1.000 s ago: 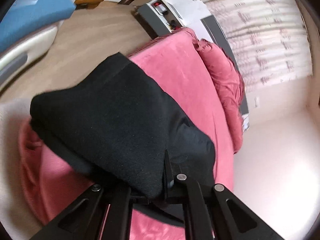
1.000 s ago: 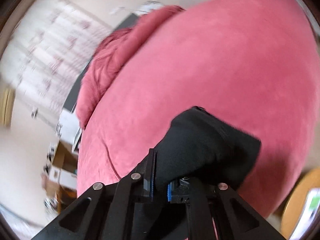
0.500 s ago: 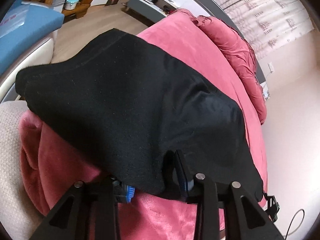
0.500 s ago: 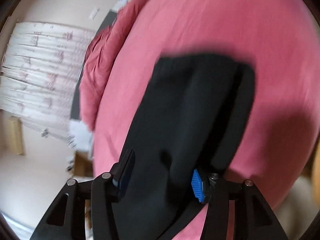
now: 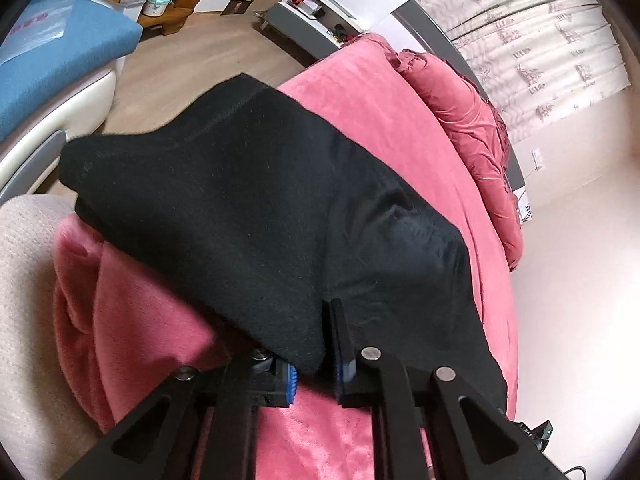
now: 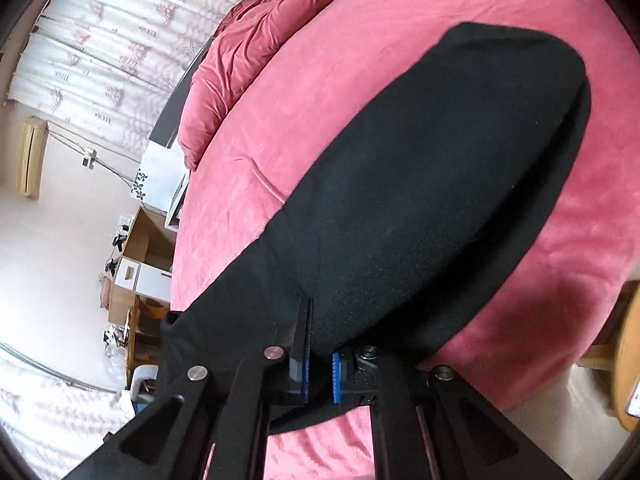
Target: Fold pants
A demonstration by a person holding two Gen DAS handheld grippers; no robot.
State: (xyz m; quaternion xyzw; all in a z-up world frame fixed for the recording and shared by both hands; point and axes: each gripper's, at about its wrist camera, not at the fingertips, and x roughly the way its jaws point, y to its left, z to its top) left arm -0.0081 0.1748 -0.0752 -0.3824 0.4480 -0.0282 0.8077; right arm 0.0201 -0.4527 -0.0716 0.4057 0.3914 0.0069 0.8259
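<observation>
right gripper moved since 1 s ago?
Yes. The right gripper, shut on the pants, has pulled back from the pillows; more bedspread shows.

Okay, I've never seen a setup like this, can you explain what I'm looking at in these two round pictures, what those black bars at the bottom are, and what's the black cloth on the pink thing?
There is no robot arm here. A person holds a hand tool in each hand, each with two fingers that pinch. A wide-angle camera sits on each tool and looks forward along its fingers, so both pictures look round and bent. The black bars at the bottom are the tool's own frame.

One picture comes from the left gripper, the other from the right gripper.

The pink surface is a bed with a plush pink cover. On it lie black pants, partly folded. Both sets of jaws have just closed, and each gripper now pinches an edge of the pants between its blue pads.

Beyond the bed you see curtains and a wooden floor.
</observation>
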